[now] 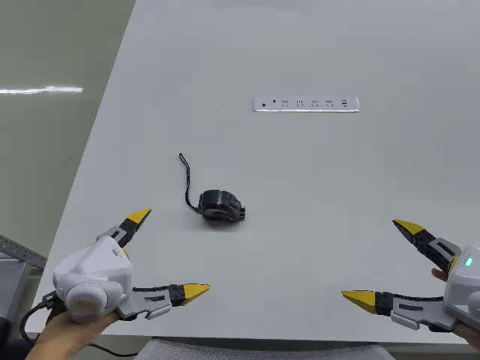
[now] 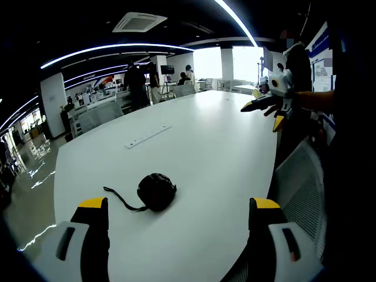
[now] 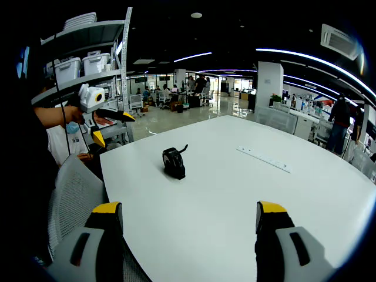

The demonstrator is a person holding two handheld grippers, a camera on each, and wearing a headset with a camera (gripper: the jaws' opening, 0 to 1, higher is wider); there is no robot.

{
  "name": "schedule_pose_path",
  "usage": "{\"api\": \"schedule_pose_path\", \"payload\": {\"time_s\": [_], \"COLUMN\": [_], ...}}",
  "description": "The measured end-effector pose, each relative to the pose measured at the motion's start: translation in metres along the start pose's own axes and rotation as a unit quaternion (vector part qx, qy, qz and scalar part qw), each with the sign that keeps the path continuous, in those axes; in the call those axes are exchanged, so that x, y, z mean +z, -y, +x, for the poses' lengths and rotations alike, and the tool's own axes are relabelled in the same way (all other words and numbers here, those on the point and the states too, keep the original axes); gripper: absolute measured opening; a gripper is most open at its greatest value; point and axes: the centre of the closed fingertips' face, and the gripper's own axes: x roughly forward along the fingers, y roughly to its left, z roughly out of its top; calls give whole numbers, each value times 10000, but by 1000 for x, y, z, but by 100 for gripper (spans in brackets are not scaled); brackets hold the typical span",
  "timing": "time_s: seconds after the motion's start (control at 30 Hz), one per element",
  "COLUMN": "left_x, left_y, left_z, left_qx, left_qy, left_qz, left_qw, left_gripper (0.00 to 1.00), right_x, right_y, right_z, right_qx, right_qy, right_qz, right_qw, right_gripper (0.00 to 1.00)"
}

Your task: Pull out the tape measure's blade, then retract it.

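Your tape measure [image 1: 221, 206] sits on the white table [image 1: 315, 172], near the middle and not touched by anything. In the head view it lies at about 1 o'clock from your left gripper [image 1: 170, 252] and at about 10 o'clock from your right gripper [image 1: 373, 259]. The left one is nearer, so it looks like the better one to reach in first. The case lies with its long side running from 9 to 3 o'clock. Its black strap [image 1: 184, 176] trails away toward 11 o'clock. No blade sticks out, so the pull has not begun. You cannot tell which end the blade tip is on. Both grippers have their jaws spread wide and hold nothing. The table top is smooth and flat, so the case may slide when you push on it. A power strip [image 1: 306, 104] lies farther back, at about 1 o'clock from the tape measure, well apart from it. Around you is a big, bright office with shelves and other desks.
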Motion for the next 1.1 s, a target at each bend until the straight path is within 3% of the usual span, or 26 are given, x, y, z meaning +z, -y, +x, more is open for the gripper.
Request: {"api": "schedule_pose_path", "payload": {"time_s": [1.1], "left_x": [-3], "left_y": [-2], "left_z": [9], "left_qx": [-90], "left_qy": [-29], "left_qz": [57], "left_qw": [9999], "left_gripper": [98], "right_x": [-4], "right_y": [4], "right_z": [5], "right_qx": [70], "right_qy": [-58], "right_qz": [-41], "right_qw": [9999], "right_gripper": [94]}}
